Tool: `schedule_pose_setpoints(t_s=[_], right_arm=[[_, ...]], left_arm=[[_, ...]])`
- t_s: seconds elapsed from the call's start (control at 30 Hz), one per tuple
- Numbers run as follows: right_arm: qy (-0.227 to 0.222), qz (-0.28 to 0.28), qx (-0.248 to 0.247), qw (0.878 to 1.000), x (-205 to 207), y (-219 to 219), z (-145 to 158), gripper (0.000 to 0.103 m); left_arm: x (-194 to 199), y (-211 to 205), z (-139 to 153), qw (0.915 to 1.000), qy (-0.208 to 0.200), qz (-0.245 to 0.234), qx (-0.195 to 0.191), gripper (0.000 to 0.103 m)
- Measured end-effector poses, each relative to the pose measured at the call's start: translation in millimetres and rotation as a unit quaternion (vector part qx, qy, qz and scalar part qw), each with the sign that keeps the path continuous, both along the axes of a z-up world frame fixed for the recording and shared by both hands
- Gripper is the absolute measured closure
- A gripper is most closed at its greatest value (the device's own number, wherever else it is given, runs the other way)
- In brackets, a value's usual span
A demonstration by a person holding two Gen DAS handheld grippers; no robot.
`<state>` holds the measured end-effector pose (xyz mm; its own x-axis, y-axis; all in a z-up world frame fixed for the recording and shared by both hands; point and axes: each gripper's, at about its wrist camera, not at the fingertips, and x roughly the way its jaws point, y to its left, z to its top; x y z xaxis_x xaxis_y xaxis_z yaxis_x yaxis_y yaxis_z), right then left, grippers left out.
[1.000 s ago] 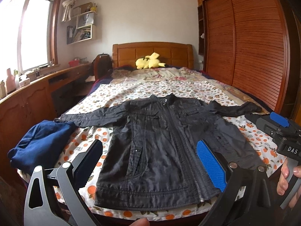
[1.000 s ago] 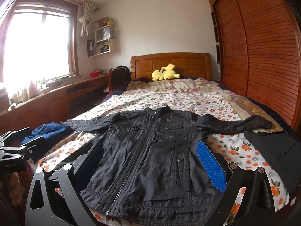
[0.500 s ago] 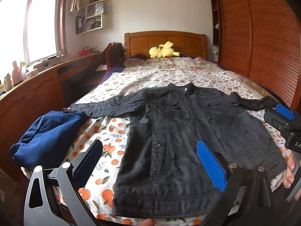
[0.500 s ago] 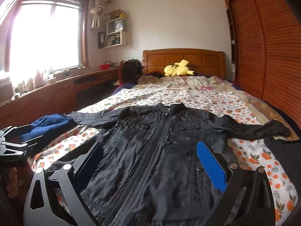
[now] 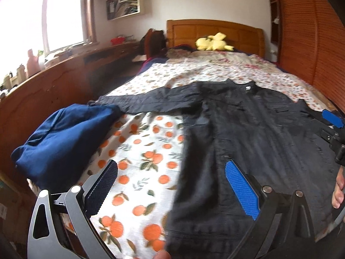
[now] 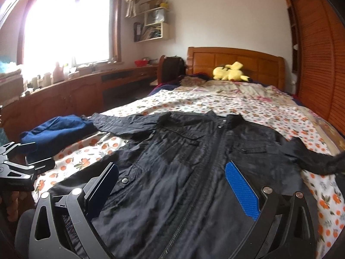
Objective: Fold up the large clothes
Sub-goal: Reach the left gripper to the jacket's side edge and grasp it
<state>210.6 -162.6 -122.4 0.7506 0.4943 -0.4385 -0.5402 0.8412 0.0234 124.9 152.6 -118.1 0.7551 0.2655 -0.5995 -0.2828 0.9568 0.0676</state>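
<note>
A black zip-up jacket (image 5: 248, 133) (image 6: 194, 172) lies flat on the bed, front up, both sleeves spread out to the sides. My left gripper (image 5: 172, 177) hovers open over the jacket's lower left hem edge, with nothing between its fingers. My right gripper (image 6: 172, 177) stands open just above the jacket's lower front, near the zipper, also holding nothing. In the left wrist view the right gripper (image 5: 332, 129) shows at the right edge with a hand (image 5: 338, 190) below it. The left gripper (image 6: 19, 168) appears at the left edge of the right wrist view.
The bed (image 5: 138, 151) has an orange-print sheet. A blue garment (image 5: 62, 140) (image 6: 58, 133) is bunched at the bed's left edge by the jacket's left sleeve end. A yellow plush toy (image 6: 230, 71) lies by the headboard. A wooden desk (image 6: 75, 92) runs along the left wall, a wardrobe (image 6: 319, 60) along the right.
Both grippers have moved forward and lower toward the jacket's hem, so the jacket fills more of each view. The jacket itself has not moved. Both grippers stay open.
</note>
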Motion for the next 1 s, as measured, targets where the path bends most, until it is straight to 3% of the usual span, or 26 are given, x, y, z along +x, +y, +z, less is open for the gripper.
schedule_pose_setpoints(t_s=[0.37, 0.6, 0.77, 1.0], right_arm=[[0.013, 0.034, -0.022, 0.999, 48, 64, -16, 0.007], [0.025, 0.041, -0.041, 0.998, 72, 81, -44, 0.007], [0.042, 0.050, -0.050, 0.997, 76, 84, -64, 0.007], [0.043, 0.051, -0.045, 0.997, 75, 83, -67, 0.007]], left_arm=[[35, 51, -18, 0.9994, 0.022, 0.029, 0.001, 0.002], [69, 68, -29, 0.9989, 0.043, 0.011, 0.017, 0.002], [99, 83, -37, 0.9986, 0.053, 0.002, 0.004, 0.002], [150, 110, -49, 0.9978, 0.059, -0.011, -0.027, 0.002]])
